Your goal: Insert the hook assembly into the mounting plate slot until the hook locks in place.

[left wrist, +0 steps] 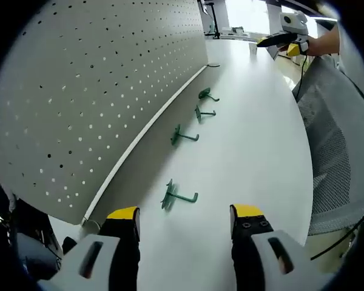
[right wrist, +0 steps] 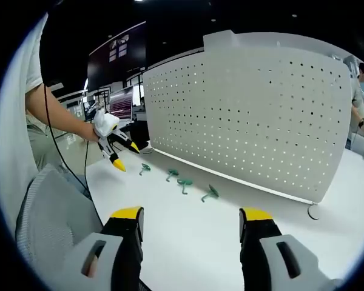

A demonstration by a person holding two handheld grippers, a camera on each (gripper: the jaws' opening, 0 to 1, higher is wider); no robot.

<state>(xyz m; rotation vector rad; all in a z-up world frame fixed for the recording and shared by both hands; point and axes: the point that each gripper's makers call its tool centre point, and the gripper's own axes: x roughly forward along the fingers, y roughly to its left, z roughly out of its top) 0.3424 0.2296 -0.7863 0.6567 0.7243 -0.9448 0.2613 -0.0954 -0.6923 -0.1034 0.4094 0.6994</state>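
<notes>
Left gripper view: your left gripper [left wrist: 184, 219] hangs open and empty over the table [left wrist: 255, 145]; four green hooks [left wrist: 177, 195] trail toward 12 o'clock beside the pegboard [left wrist: 79, 91]. Your right gripper [right wrist: 191, 221] gapes empty too.

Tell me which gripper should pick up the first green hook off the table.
Left, probably. The left gripper is open with the nearest green hook lying on the table just beyond its fingers. The right gripper is open too, but farther from the hooks.

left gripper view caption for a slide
Open left gripper over white table, four green hooks lined beside pegboard.
</notes>
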